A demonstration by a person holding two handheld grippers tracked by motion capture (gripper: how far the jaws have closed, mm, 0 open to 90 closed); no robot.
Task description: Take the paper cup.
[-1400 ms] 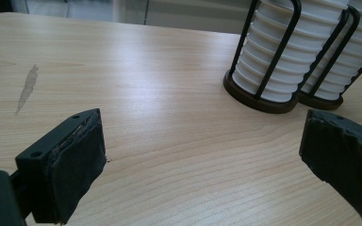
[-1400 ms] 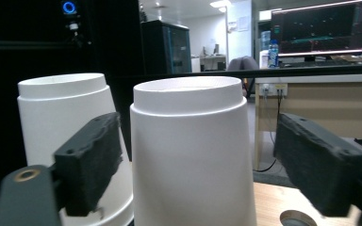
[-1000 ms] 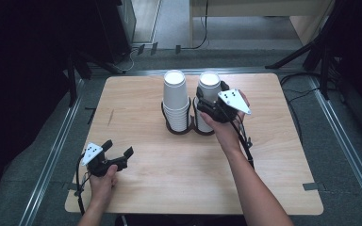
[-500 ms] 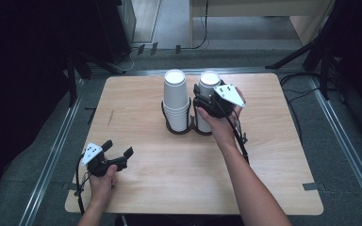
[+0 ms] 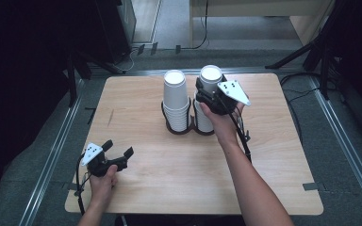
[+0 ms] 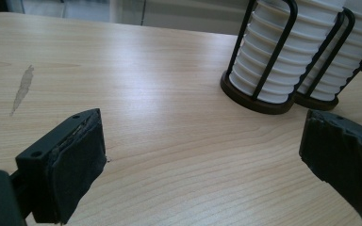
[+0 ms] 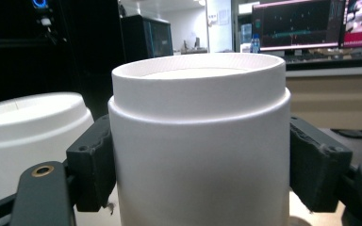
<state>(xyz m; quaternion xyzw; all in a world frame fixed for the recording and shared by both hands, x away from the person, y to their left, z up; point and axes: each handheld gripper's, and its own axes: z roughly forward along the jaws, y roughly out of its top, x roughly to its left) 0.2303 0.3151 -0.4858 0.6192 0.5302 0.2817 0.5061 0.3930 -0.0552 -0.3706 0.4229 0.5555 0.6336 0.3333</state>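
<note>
Currently my right tongs (image 5: 206,94) have just been closing around the top cup (image 7: 198,141) of the right-hand stack (image 5: 204,117), upper centre of the high view; both pads now press its sides. Since the earlier frame that hand barely shifted. My left tongs (image 5: 118,157) stand wide open, holding nothing, lower left, with bare desk (image 5: 169,174) between them and the holder (image 6: 254,96).

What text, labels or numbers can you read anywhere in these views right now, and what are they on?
No text can be read anywhere.
Top cup between the right gripper pads: plain white, no print.
Left cup stack: plain white, no print.
Monitors behind the cups: coloured traces and lines, too small and blurred to read.
Paper on far wall: too blurred to read.
Table: bare wood, no labels.
</note>
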